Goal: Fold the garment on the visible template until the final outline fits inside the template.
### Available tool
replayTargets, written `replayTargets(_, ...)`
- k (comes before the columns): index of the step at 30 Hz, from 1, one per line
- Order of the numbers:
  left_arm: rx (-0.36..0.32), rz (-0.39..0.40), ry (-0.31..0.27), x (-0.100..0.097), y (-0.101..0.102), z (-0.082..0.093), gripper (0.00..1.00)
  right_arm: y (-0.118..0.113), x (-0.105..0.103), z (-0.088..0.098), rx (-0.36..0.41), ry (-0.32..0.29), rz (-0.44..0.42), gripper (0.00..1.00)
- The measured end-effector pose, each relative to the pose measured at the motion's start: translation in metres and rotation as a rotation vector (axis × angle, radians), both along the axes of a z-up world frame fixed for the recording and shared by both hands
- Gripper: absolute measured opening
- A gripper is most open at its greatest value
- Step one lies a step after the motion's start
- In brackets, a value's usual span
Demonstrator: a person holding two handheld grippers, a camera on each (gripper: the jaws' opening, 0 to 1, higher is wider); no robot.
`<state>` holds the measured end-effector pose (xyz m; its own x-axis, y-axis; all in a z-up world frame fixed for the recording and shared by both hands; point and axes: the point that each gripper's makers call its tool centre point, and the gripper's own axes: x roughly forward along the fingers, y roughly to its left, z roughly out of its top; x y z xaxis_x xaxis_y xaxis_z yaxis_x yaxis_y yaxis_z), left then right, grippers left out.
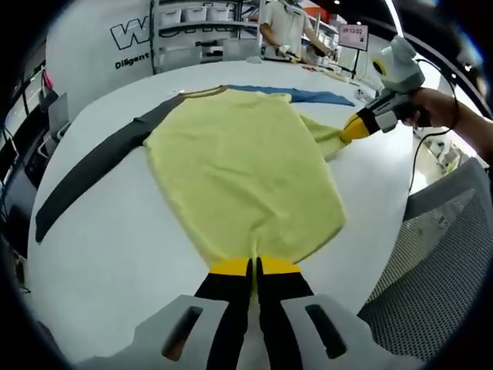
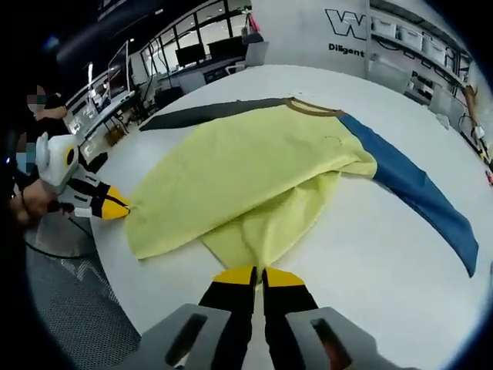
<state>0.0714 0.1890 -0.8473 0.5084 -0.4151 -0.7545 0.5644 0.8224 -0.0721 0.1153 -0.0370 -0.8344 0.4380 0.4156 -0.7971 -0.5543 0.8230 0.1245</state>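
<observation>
- The shirt [image 1: 239,166] lies spread on the white bench [image 1: 115,254], yellow body up, with one dark grey sleeve [image 1: 85,173] stretched out flat and one blue sleeve [image 2: 416,189] on the opposite side.
- The left gripper [image 1: 253,266] has its jaws closed on the yellow hem edge nearest it.
- The right gripper [image 2: 259,274] has its jaws pinched together on a folded yellow edge; the cloth there appears doubled over, though the folds blur.
- A mesh chair [image 1: 439,254] stands beside the bench.
</observation>
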Motion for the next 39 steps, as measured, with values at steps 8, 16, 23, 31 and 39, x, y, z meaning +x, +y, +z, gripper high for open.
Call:
replayTargets(8,0.005,0.008,0.000,-0.001,0.005,0.004,0.00,-0.008,-0.021,-0.004,-0.001,0.065,0.003,0.00)
replayTargets(16,0.019,0.009,0.010,-0.002,0.010,0.006,0.00,-0.025,-0.036,-0.007,-0.012,0.112,-0.012,0.00)
replayTargets(23,0.037,-0.002,0.020,-0.003,0.015,0.006,0.00,-0.039,-0.048,-0.009,-0.024,0.148,-0.015,0.00)
replayTargets(31,0.046,0.001,0.034,-0.005,0.019,0.004,0.00,-0.053,-0.061,-0.011,-0.017,0.200,-0.016,0.00)
replayTargets(39,0.055,0.009,0.046,-0.007,0.025,0.002,0.00,-0.066,-0.070,-0.011,-0.008,0.250,-0.017,0.00)
